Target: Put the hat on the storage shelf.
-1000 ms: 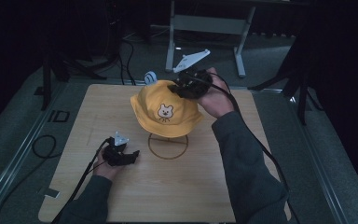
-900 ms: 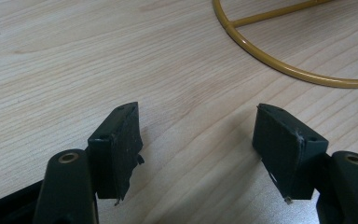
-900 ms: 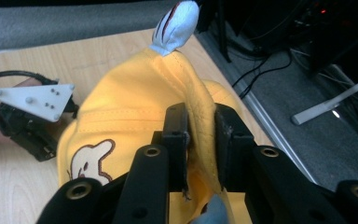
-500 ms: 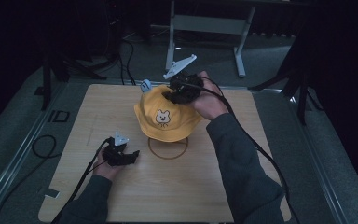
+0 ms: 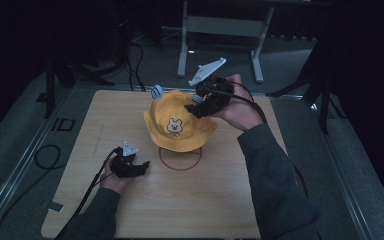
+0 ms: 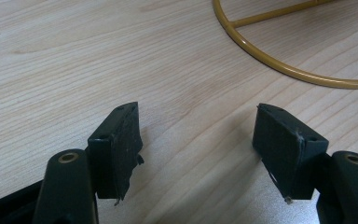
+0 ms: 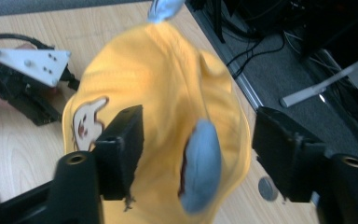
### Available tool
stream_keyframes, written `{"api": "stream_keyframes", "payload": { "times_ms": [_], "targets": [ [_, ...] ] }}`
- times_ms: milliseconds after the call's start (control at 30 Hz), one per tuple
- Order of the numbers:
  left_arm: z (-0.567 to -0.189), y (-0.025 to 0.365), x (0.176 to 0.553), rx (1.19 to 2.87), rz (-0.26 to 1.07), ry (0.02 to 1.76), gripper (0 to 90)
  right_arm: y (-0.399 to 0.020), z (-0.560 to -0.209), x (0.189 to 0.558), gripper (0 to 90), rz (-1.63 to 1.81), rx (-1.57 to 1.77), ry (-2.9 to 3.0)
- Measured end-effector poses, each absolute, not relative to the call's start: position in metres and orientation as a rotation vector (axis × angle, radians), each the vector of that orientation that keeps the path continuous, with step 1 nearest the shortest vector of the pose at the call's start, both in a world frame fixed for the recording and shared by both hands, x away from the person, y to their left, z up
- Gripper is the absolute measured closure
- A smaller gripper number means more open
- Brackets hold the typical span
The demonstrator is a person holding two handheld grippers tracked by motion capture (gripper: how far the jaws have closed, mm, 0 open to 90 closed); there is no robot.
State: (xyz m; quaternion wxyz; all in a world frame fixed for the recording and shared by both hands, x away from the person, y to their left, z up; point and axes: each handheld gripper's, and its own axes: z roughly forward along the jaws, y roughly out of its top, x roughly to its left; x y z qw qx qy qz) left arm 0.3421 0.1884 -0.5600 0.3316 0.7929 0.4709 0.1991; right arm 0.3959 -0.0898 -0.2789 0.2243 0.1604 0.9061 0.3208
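Note:
A yellow bucket hat (image 5: 177,125) with a bear face and two blue ears sits over a stand whose gold ring base (image 5: 180,159) lies on the wooden table (image 5: 240,200). My right gripper (image 5: 195,105) hovers at the hat's right top. Its jaws have just been opening and now stand wide apart over the hat (image 7: 168,84), with one blue ear (image 7: 200,165) between them and untouched. My left gripper (image 5: 142,169) rests low on the table left of the ring, open and with nothing in it (image 6: 196,112). The gold ring (image 6: 279,65) lies just ahead of it.
The table's far edge runs close behind the hat, with a metal frame (image 5: 220,25) and cables on the floor beyond. A small grey disc (image 7: 266,189) lies on the table by the hat's brim. A black cable (image 5: 87,192) trails from the left gripper.
The right gripper has let go of the hat and drawn back to the right. The hat has dropped lower onto the stand. The left gripper has stayed still.

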Motion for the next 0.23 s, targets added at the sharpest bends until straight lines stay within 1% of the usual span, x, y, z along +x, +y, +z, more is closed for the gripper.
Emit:
{"api": "stream_keyframes", "payload": {
  "times_ms": [133, 233],
  "targets": [
    [-0.56, 0.188, 0.342, 2.071, 0.52, 1.23, 32.6, -0.099, -0.279, 0.393, 23.0, 0.856, 0.479, 2.498],
    [-0.56, 0.188, 0.342, 2.068, 0.52, 1.232, 32.6, -0.105, -0.282, 0.392, 19.5, 0.835, 0.497, 2.5]
  ]
}}
